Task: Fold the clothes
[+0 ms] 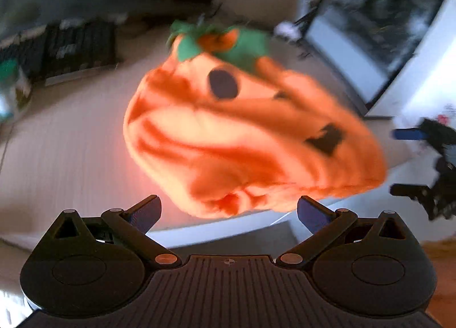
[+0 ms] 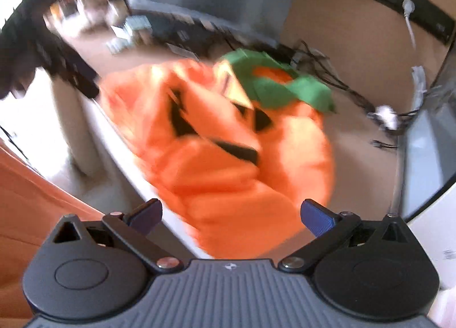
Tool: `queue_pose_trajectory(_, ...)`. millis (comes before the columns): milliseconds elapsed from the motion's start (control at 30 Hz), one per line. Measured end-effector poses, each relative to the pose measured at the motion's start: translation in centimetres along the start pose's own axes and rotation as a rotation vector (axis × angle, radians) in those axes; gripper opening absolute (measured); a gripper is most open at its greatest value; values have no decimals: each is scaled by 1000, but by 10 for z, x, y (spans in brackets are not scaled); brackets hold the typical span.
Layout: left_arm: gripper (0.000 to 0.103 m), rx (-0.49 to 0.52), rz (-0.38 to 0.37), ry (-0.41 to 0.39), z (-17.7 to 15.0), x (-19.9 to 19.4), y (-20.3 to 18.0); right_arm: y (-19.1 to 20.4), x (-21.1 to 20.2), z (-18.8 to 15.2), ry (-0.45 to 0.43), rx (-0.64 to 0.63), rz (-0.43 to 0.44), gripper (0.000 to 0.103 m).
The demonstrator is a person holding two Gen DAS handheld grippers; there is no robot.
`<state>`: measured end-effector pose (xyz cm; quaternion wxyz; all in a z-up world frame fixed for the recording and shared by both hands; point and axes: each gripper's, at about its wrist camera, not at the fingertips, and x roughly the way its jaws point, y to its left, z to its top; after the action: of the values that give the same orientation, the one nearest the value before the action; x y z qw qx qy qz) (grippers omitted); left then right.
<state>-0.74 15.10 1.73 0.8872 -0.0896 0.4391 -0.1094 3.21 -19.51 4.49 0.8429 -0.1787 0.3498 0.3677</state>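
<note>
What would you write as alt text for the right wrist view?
An orange pumpkin costume with a black jack-o'-lantern face and green collar lies crumpled on a table, just ahead of the open right claw. The picture is motion-blurred.

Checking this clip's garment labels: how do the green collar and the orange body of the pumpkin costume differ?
The green collar is a small, ragged-edged piece at the top; the orange body is much larger and puffy. The collar is plain, while the body carries black face patches and deep folds. Both look like the same soft fabric, lying bunched and unfolded on the table.
</note>
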Motion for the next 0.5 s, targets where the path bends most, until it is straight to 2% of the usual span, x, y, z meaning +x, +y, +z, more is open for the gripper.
queue_pose_trajectory(100,103,-69,-66,-114,18,-11,1,-18,-6,13,-110,173,113,103)
queue_pose_trajectory(200,103,-201,-122,-162,40,12,8,-42,8,32,-197,382,239,103)
queue_pose_trajectory(267,103,-260,-121,-143,49,44,13,-59,40,41,-175,484,301,103)
queue_pose_trajectory(333,103,-292,-105,-75,50,79,17,-77,86,44,-116,609,289,103)
queue_pose_trajectory(400,103,-328,-103,8,45,104,19,-93,131,41,-8,737,272,103)
queue_pose_trajectory(467,103,-330,-95,48,36,111,20,-104,154,37,39,802,257,103)
queue_pose_trajectory(500,103,-326,-91,62,31,113,21,-107,159,37,51,793,209,103)
